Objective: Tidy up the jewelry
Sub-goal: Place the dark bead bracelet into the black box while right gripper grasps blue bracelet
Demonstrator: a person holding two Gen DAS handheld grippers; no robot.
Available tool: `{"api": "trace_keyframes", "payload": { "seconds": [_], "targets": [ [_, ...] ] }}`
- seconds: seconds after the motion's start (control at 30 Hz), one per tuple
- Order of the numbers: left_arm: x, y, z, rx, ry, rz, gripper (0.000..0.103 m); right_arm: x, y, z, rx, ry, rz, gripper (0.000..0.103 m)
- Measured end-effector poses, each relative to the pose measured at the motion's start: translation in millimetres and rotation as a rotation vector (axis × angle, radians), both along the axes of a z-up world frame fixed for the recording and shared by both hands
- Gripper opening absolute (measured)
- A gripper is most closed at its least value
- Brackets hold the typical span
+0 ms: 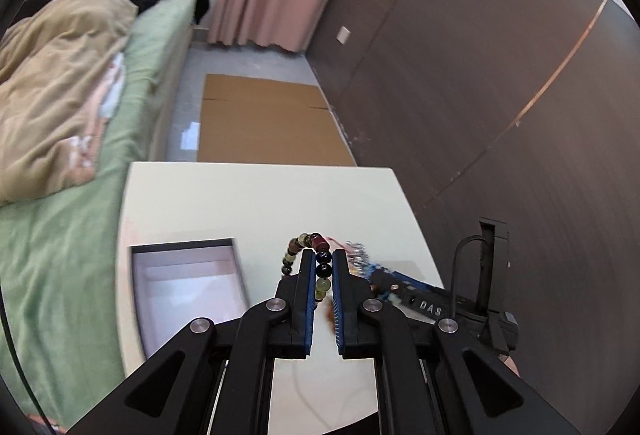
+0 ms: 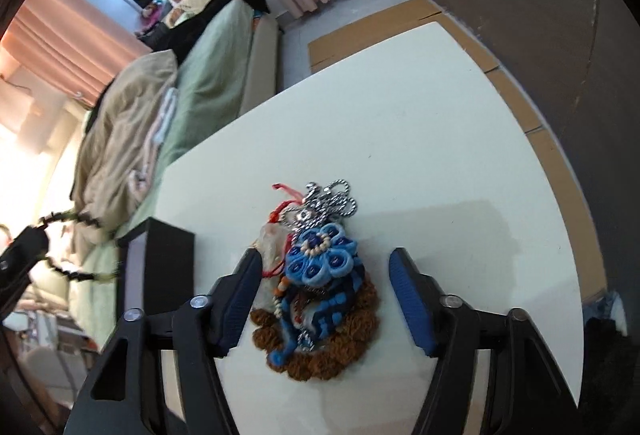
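While the left gripper is clamped on a strand of round dark, maroon and olive-green beads, that bead bracelet is lifted clear of the white tabletop, its loop arching up and over to the left of the blue-padded fingers. In the right wrist view the same bracelet hangs in the air at the far left, off the table's edge and in front of the green bed.

A dark-walled rectangular box with a pale lilac lining sits open on the table, left of the left gripper. The part of its interior that shows holds no jewellery; the near end is cut off by the gripper's frame. In the right wrist view only its dark outer wall shows, just left of the right gripper's left finger.

The right gripper has its jaws spread wide apart, holding nothing, and hangs over a heap of jewellery on the table. That pile holds a blue fabric flower ornament with white and blue beads, a twisted silver chain, a red cord and a ring of rough brown beads, all tangled and touching.
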State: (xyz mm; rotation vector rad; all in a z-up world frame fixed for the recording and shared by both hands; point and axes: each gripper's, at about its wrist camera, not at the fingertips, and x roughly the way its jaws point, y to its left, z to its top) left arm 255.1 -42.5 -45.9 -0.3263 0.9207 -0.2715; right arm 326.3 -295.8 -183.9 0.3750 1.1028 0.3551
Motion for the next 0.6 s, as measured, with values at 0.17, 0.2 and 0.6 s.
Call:
{"api": "trace_keyframes", "payload": {
  "seconds": [0.17, 0.2, 0.6],
  "targets": [
    [-13, 26, 1, -0.016, -0.012, 0.047, 0.008, -6, -1, 10, -0.001, -0.012, -0.014, 0.019],
    [-16, 31, 1, -0.019, -0.014, 0.056, 0.008, -9, -2, 13, 0.008, -0.018, -0.015, 0.019],
    [-23, 64, -11, -0.072, -0.010, 0.101, 0.008, -40, -7, 67, 0.032, -0.087, -0.034, 0.018]
  ]
}}
